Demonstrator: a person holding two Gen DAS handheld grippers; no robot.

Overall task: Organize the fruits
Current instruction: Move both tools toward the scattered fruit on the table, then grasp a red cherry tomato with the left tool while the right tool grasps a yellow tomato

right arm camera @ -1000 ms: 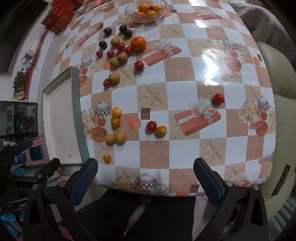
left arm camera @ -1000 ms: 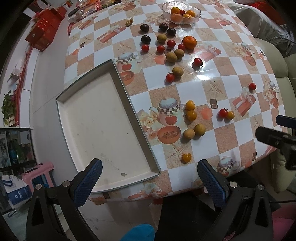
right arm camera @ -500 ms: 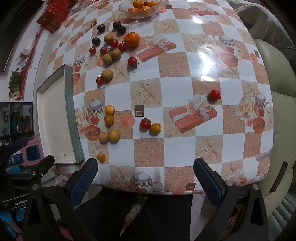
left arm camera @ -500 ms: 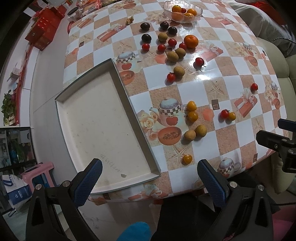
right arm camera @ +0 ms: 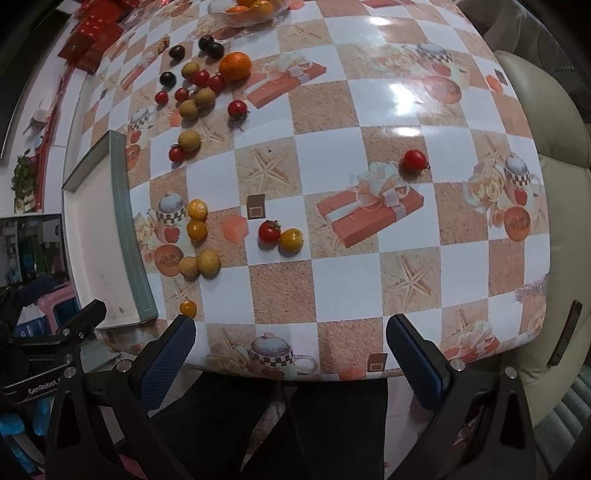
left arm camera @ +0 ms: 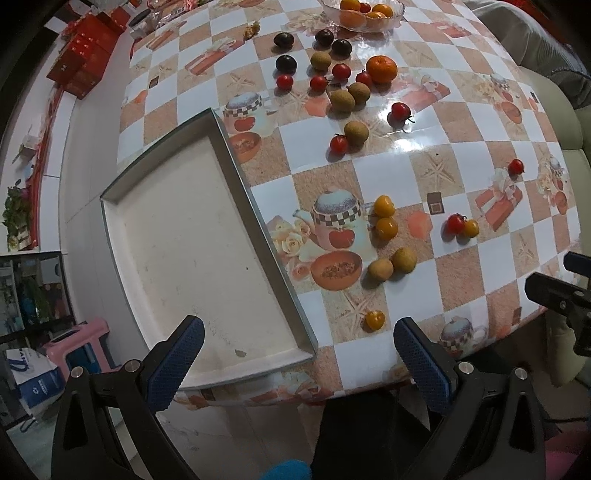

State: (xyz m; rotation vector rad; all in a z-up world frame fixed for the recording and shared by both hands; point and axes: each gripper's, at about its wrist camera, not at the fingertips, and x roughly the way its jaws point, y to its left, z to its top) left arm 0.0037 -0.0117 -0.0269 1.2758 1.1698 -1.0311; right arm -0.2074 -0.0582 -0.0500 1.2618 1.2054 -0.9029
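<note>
Fruit is sitting all over the checkered table [left arm camera: 388, 302] right now. Closest to the near edge there's one small yellow tomato [left arm camera: 375, 319] lying by itself, just beside the tray's near corner. A bit further in, two tan longans [left arm camera: 392, 264] are touching each other, and right behind them two more yellow tomatoes [left arm camera: 385, 217] are sitting one behind the other next to a printed teapot. Off to the right a red tomato [right arm camera: 269, 231] is touching a yellow one [right arm camera: 291, 239], and a lone red tomato [right arm camera: 414, 159] is resting well apart, by the bow of a printed gift box.

Further back a bigger bunch is spreading out: red tomatoes, more longans, an orange [left arm camera: 381, 69] and a few dark plums [left arm camera: 286, 63]. At the far edge a glass bowl [left arm camera: 364, 26] is holding some orange fruit and a red one.

The tray [left arm camera: 258, 218] is lying on the left side of the table, hanging partly over the edge, nothing in it but a few specks.

The left gripper [left arm camera: 295, 354] is hovering over the tray's near corner with its jaws spread wide, holding nothing. The right gripper [right arm camera: 290, 352] is also gaping wide and carrying nothing, hanging over the table's near edge.

A beige sofa [right arm camera: 554, 206] is sitting past the right side.
</note>
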